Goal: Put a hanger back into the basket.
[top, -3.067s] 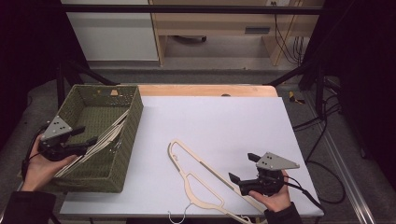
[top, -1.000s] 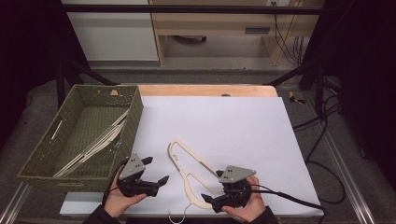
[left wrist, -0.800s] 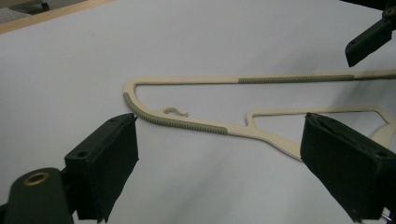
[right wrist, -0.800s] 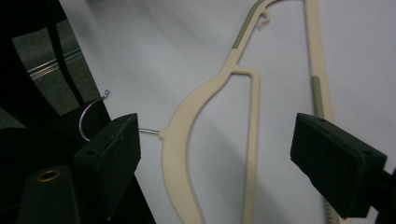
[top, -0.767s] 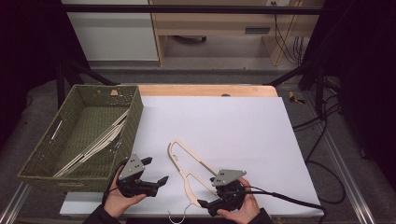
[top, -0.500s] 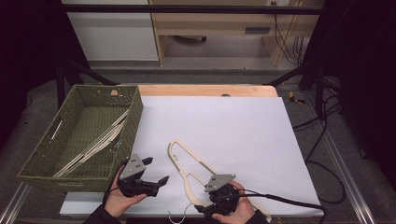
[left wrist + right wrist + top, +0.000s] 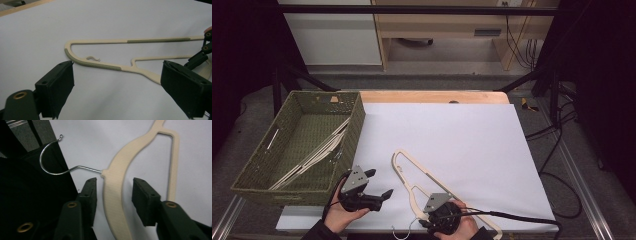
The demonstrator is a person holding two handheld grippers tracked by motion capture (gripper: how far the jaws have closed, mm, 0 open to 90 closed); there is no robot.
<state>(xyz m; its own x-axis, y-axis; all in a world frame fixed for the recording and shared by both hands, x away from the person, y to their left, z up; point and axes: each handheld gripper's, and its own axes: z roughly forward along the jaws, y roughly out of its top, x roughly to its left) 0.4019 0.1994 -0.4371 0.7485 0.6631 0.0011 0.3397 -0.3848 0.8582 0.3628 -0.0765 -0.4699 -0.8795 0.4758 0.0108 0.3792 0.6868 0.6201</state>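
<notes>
I'm working on the cream hanger [image 7: 432, 182], which lies flat on the white surface [image 7: 462, 140] near its front edge, right of the green woven basket [image 7: 259, 182] that already holds other hangers [image 7: 314, 155]. I judge it light and stiff, a thin flat board with a wire hook [image 7: 53, 157], so it should lift easily but could pivot or slip if pinched at one end; the ribbed green strips [image 7: 95, 65] on its arms look grippy, while the bare neck is smoother. The thick neck just below the hook seems the best place to take hold, and that is where my right hand-held gripper [image 7: 113, 192] sits: its jaws have just been closing and now straddle the neck, with a sliver of surface showing on each side, so not yet pinching. My left hand-held gripper [image 7: 117, 87] hovers spread wide and empty, just short of the hanger's far shoulder. The right gripper view shows the hook overhanging the surface edge and the gap at the pads, which the high view hides under the hand [image 7: 454, 227]. The left gripper view shows the ribbing and a small inner notch hook [image 7: 93, 58]. The high view gives the basket's position.
</notes>
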